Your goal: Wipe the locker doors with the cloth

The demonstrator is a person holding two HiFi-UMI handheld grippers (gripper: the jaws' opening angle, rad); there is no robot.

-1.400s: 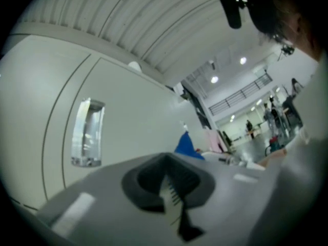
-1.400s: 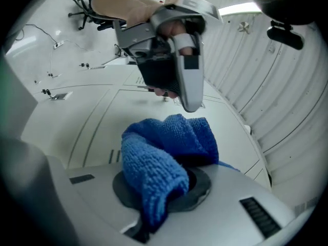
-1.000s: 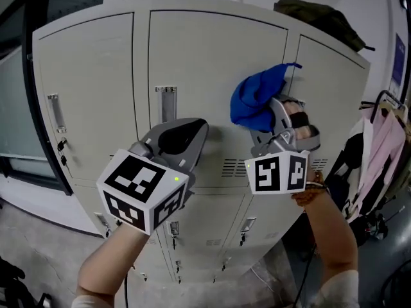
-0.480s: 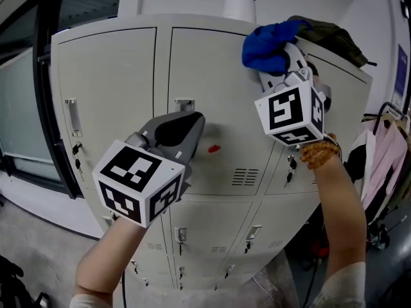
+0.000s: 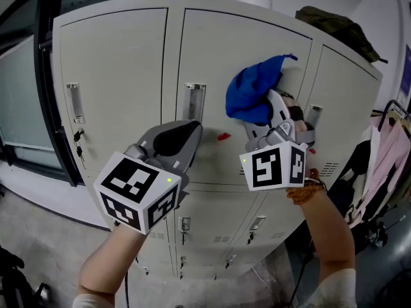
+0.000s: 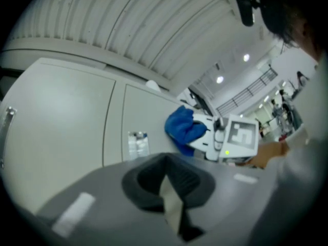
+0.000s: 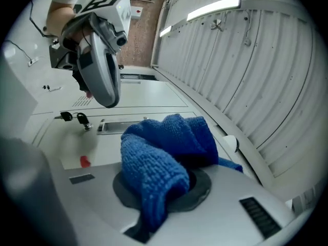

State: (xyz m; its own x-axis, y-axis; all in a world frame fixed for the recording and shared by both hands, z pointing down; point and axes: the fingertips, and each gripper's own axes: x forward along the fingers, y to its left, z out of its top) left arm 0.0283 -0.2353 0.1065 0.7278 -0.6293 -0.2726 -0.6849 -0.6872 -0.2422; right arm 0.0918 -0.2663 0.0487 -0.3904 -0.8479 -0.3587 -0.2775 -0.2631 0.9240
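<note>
Wiping the middle locker door (image 5: 212,56) | your right tool (image 5: 262,117) clamps the cloth (image 5: 252,95) right of the handle (image 5: 193,101) | left tool (image 5: 182,136) closed, empty | next: sweep sideways, pressing.

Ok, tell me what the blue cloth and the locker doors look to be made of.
The blue cloth: likely microfibre or terry textile, soft and matte; a nubbly looped weave shows, and it folds limply.
The locker doors: probably painted sheet metal, smooth pale beige with a faint sheen; punched vent slots and thin flat panels suggest steel, though paint hides it.
</note>
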